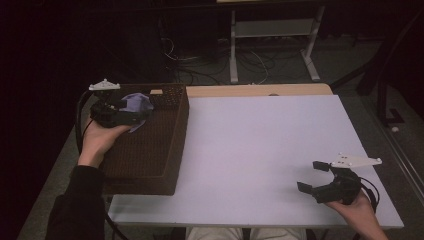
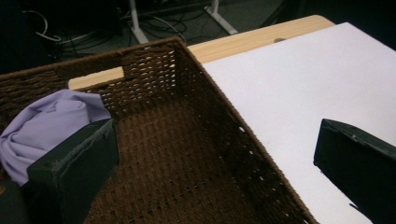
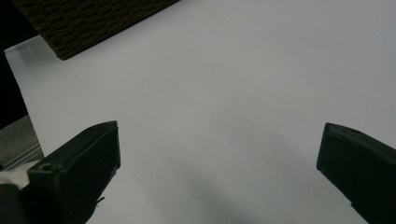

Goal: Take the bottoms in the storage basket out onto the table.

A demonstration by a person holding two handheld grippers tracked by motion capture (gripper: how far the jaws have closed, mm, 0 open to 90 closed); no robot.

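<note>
The lilac cloth (image 2: 44,128) lies bunched in the far left corner of the woven basket (image 1: 172,145), pressed against the basket wall and touching the inner side of one jaw of the left gripper (image 1: 131,111). It looks soft, light and limp: it should crumple under any squeeze, drape when lifted, and not slip or break. A pinch on a raised fold near the top of the bundle seems the surest hold, since a thin edge might slide out. The left gripper hovers over the basket with its jaws spread wide, the cloth beside one jaw and not clamped between the two. The basket, stiff and dark brown, sits at the left end of the white table (image 1: 260,150). The right gripper (image 1: 314,176) rests well apart near the table's front right corner, jaws wide apart and holding nothing.
</note>
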